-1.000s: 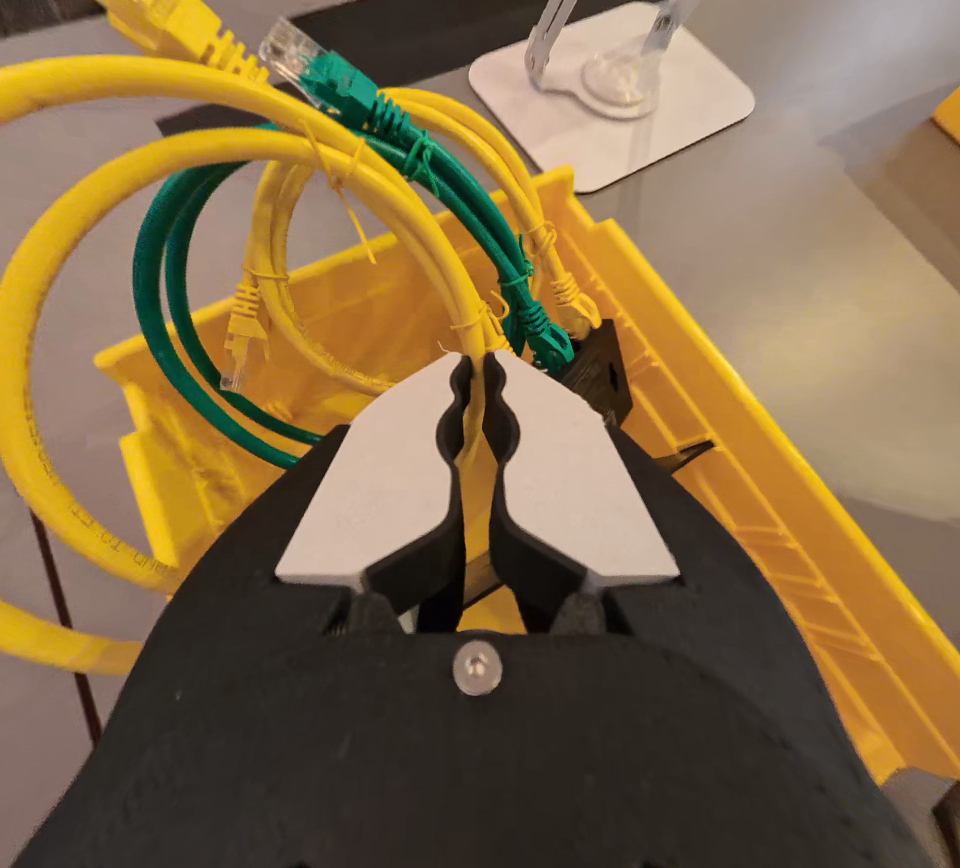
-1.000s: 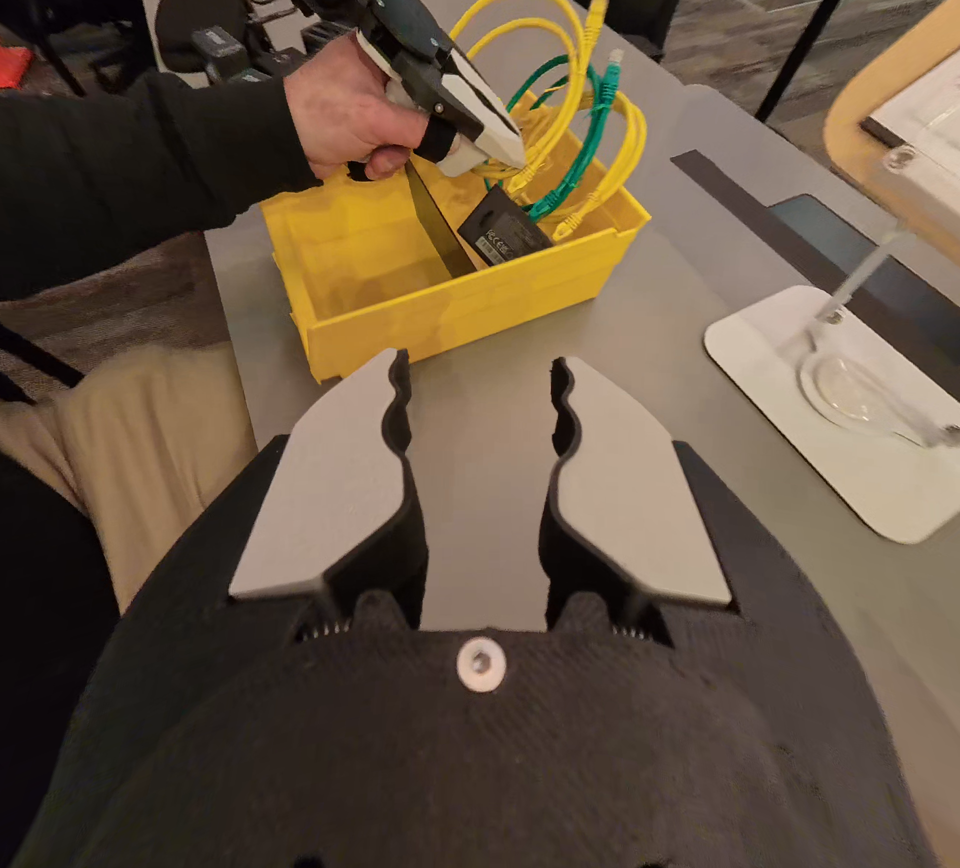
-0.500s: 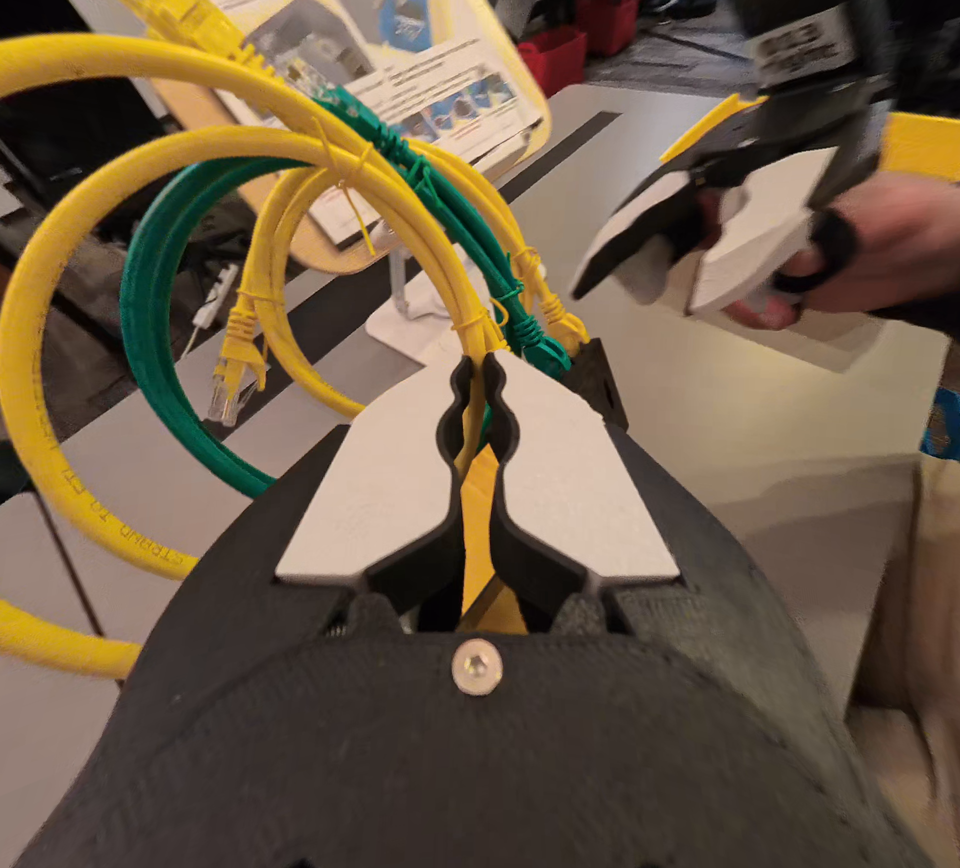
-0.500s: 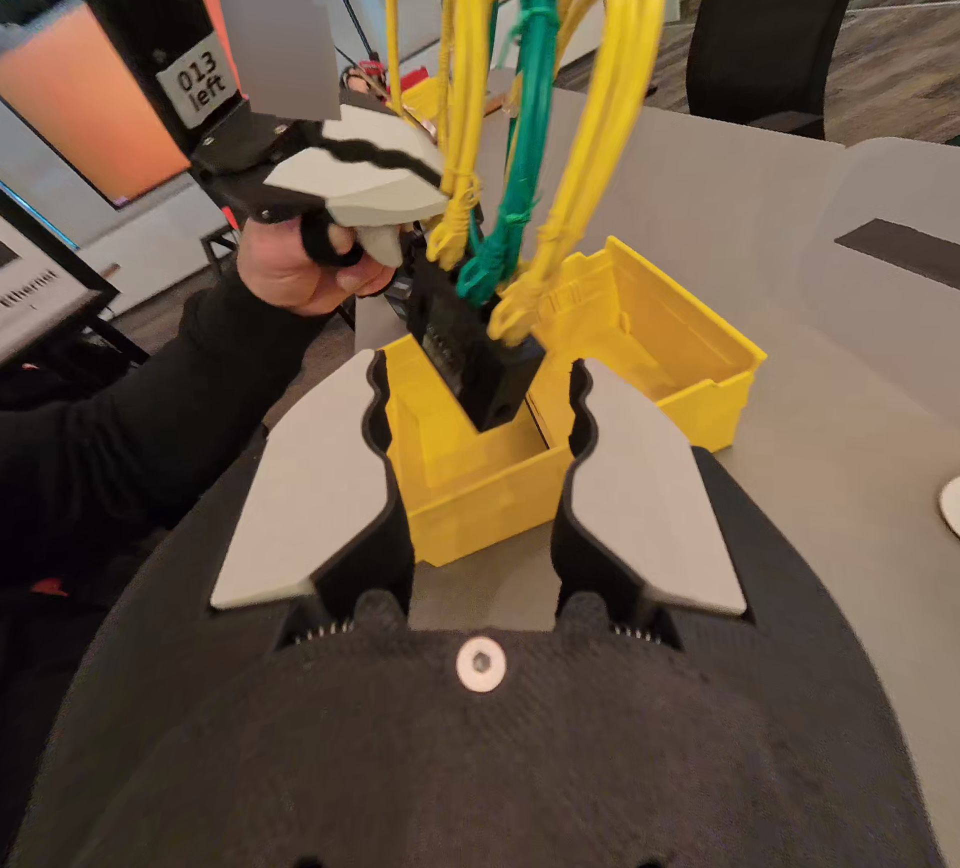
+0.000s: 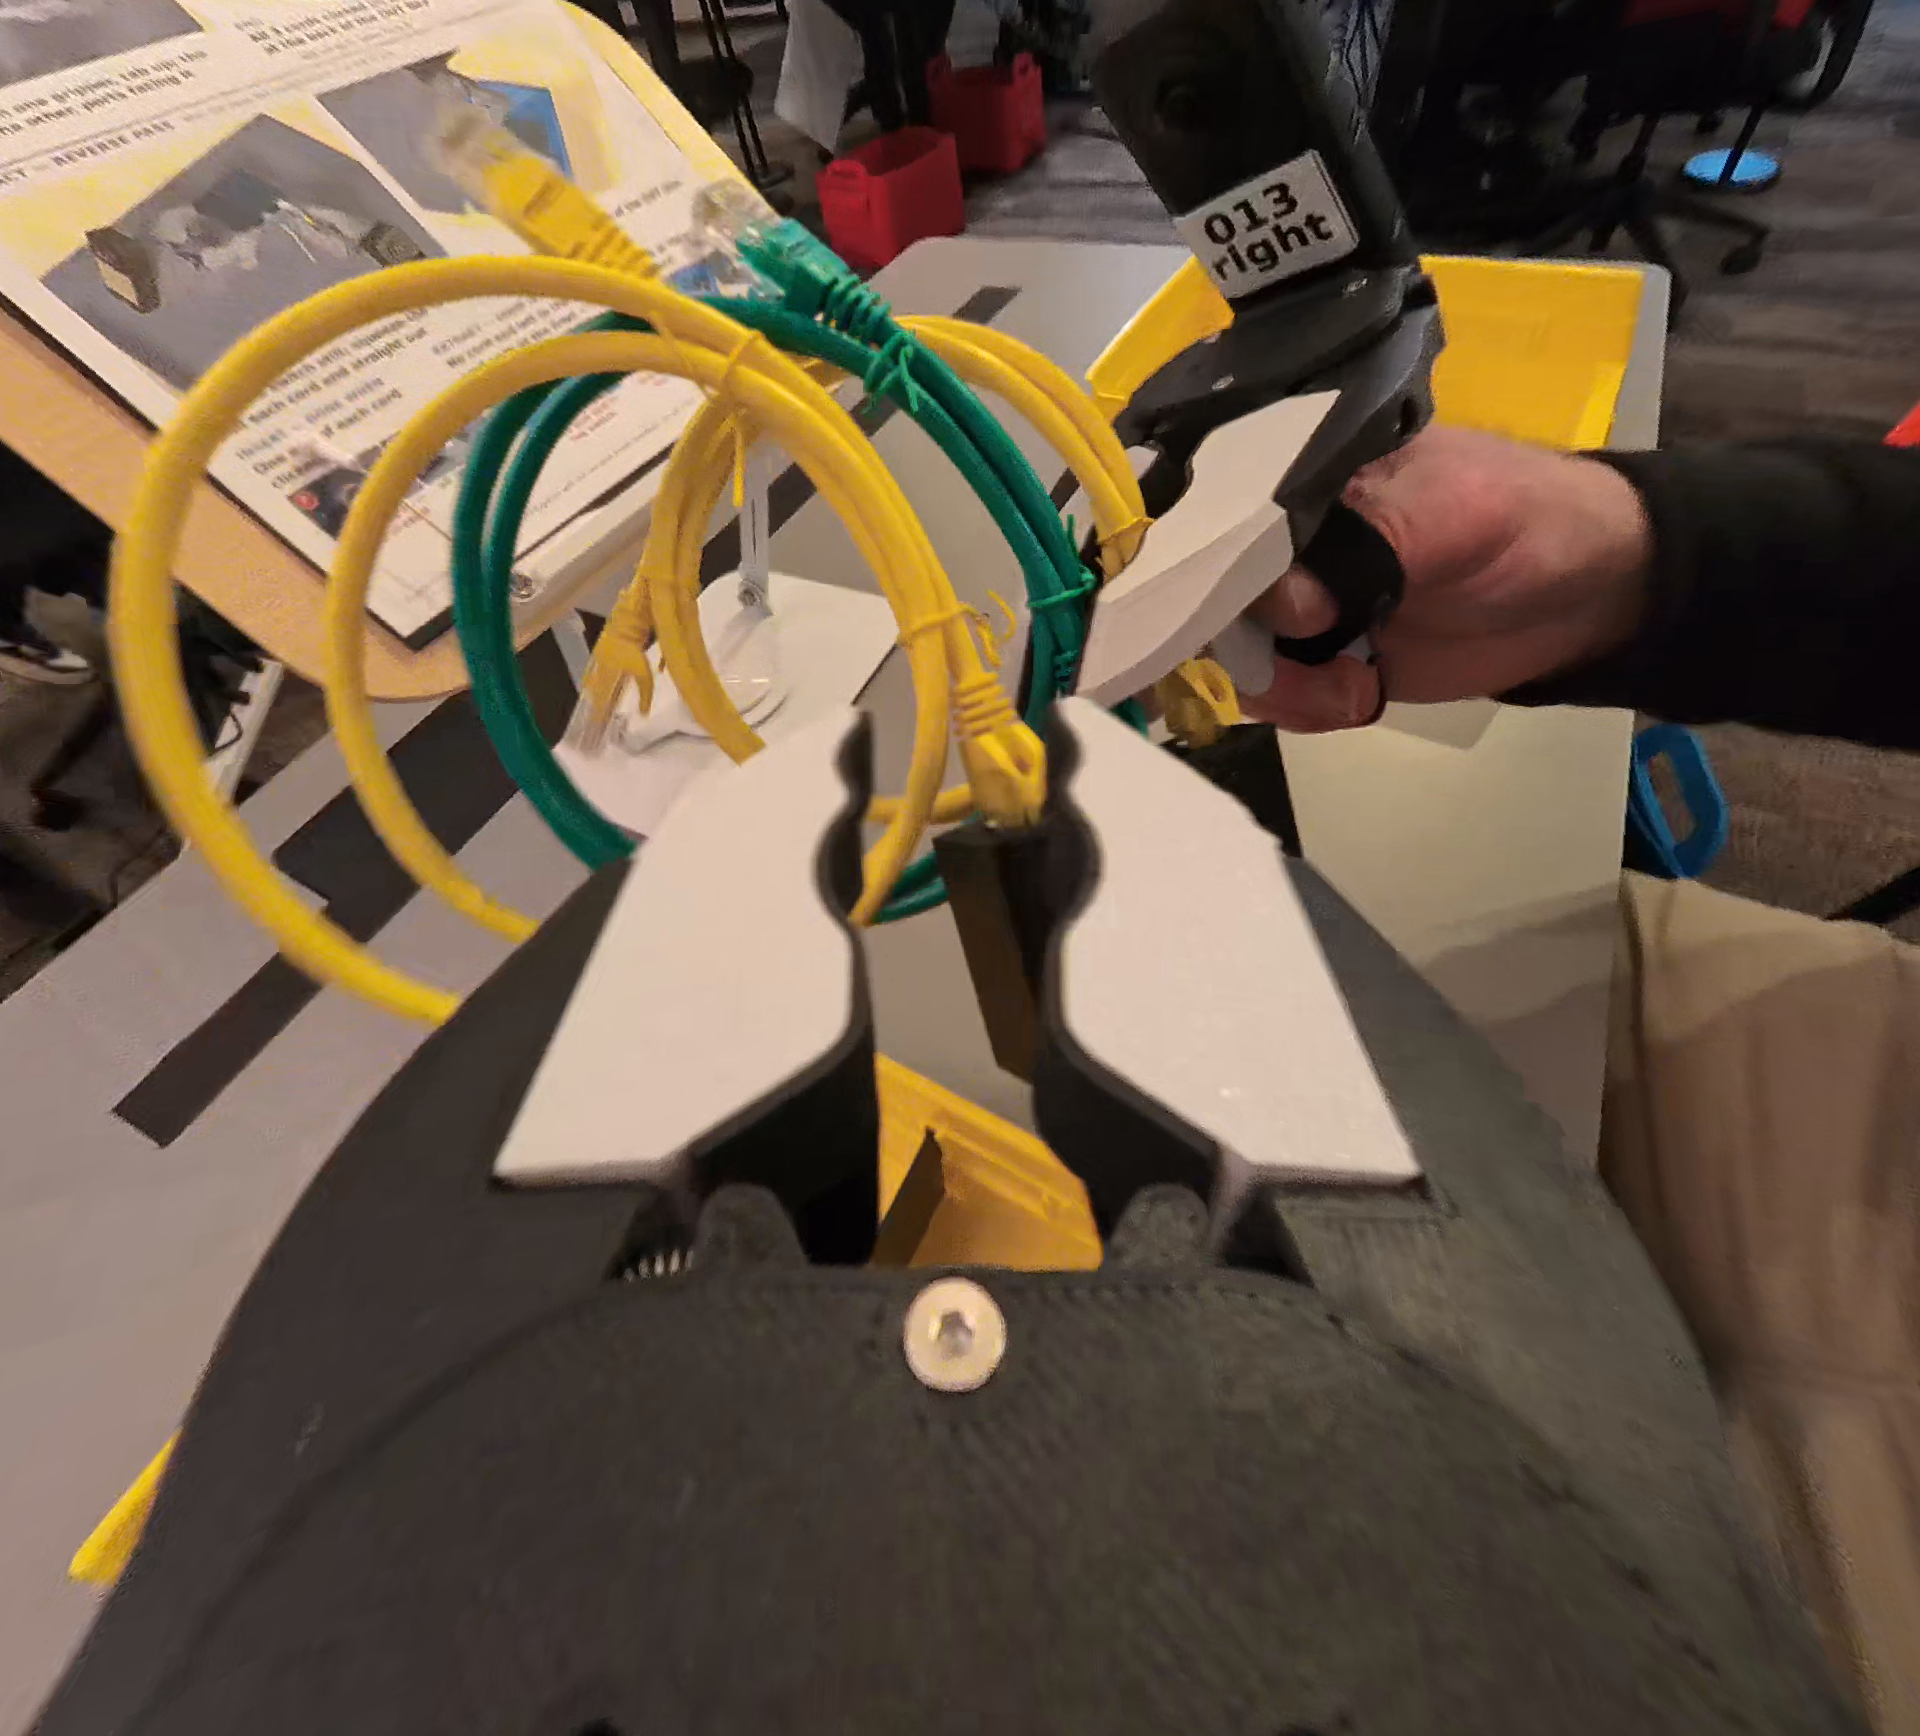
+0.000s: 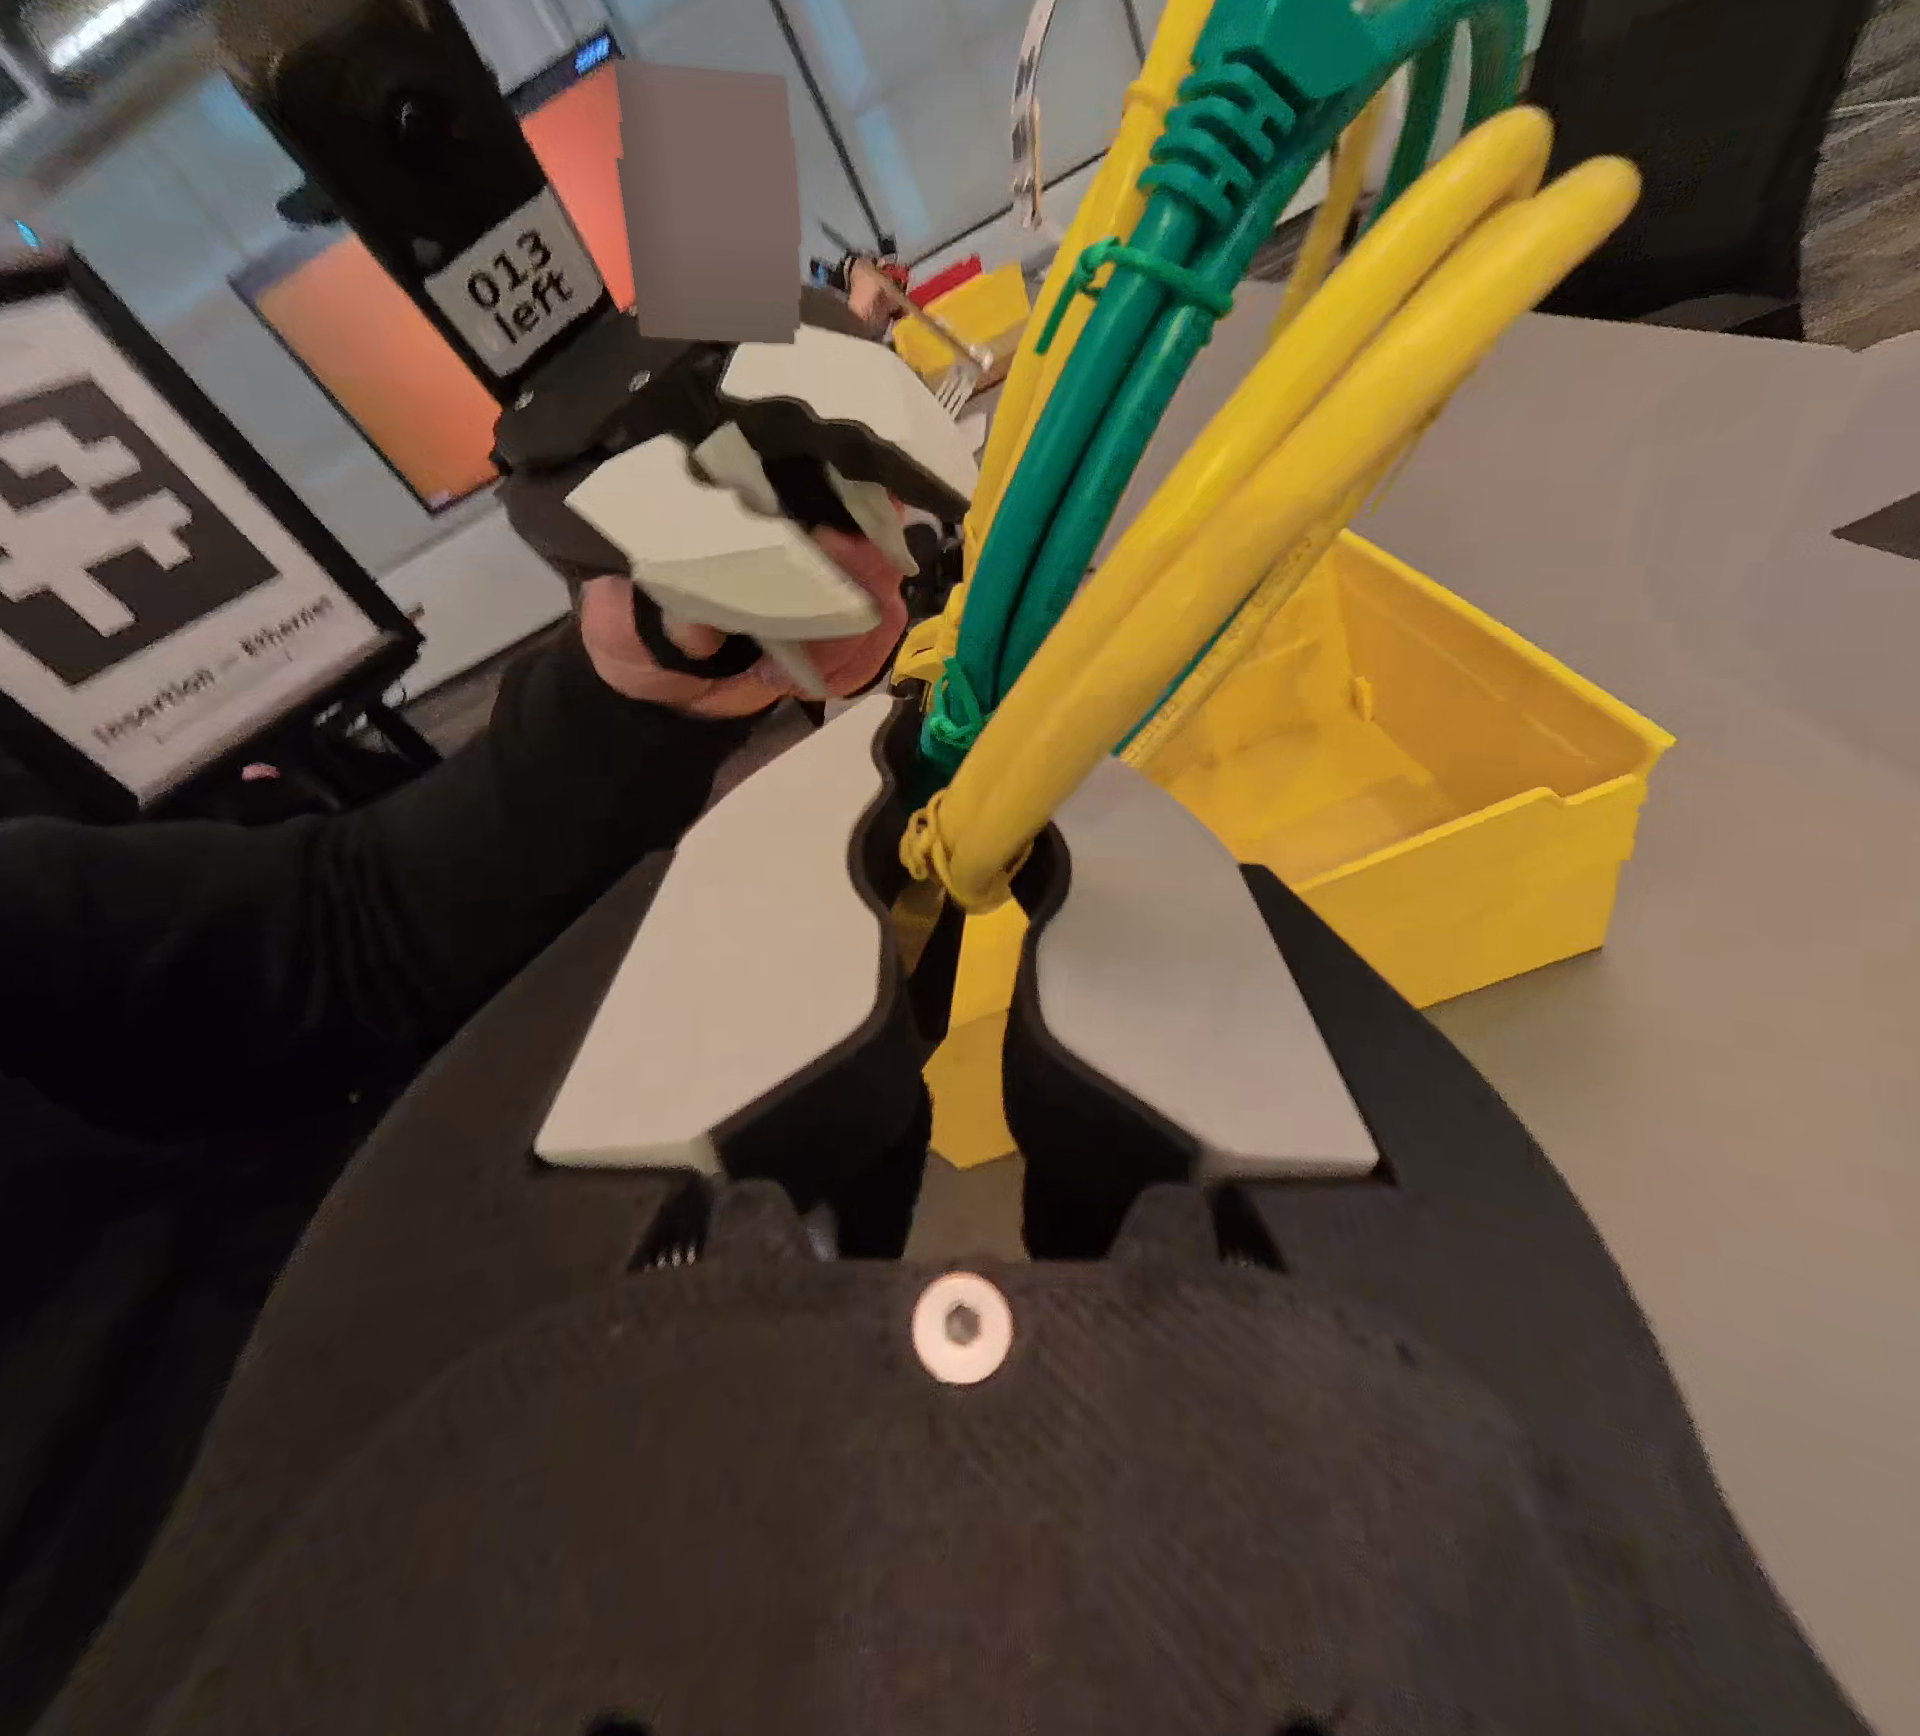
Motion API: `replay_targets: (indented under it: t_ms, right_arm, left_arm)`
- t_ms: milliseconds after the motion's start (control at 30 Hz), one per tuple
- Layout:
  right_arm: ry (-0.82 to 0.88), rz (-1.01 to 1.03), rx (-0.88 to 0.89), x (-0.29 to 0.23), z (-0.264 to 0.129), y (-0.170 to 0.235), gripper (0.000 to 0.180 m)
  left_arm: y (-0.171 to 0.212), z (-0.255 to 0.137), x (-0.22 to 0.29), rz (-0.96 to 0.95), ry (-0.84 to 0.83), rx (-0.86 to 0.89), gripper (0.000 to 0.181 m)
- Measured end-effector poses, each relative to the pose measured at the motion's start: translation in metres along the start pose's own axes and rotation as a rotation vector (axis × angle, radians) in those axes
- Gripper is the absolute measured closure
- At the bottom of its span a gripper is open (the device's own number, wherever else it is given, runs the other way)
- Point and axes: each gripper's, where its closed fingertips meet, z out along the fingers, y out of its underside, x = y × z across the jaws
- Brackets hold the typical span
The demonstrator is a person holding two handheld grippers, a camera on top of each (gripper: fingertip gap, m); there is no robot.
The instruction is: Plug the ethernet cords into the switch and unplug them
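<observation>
Two grippers meet at the small black plastic switch, held in the air above the grey surface. Looped yellow and green ethernet cords rise from it toward 12 o'clock.

- Right gripper: clamped on the switch.
- Left gripper: jaws apart, gripping nothing.

Step in hand, as judged: steadying the switch. The next move calls for the left gripper to pinch the yellow plug boot squarely.
</observation>
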Motion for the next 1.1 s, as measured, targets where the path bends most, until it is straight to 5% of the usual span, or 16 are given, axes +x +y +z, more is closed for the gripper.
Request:
replay_targets:
  t_ms: [133, 400, 600, 733, 867, 1100]
  right_arm:
    - [0.032, 0.06, 0.116, 0.008, -0.016, -0.02, 0.165]
    - [-0.029, 0.247, 0.284, 0.005, -0.042, -0.049, 0.165]
    - [-0.057, 0.357, 0.335, 0.006, -0.049, -0.054, 0.165]
    - [-0.094, 0.398, 0.305, 0.0, -0.041, -0.049, 0.165]
    - [-0.094, 0.41, 0.279, -0.005, -0.027, -0.041, 0.164]
    - [-0.108, 0.375, 0.241, -0.006, -0.023, -0.037, 0.152]
  left_arm:
    - [-0.014, -0.007, 0.0, 0.14, -0.083, 0.06, 0.102]
    - [-0.018, 0.021, 0.026, 0.747, -0.408, -0.08, 0.066]
    - [-0.006, 0.036, 0.034, 1.052, -0.56, -0.102, 0.104]
    - [-0.016, 0.027, 0.02, 1.136, -0.72, -0.094, 0.103]
    - [-0.017, 0.025, 0.024, 1.238, -0.788, -0.064, 0.14]
    - [-0.022, 0.017, 0.027, 1.133, -0.724, 0.008, 0.15]
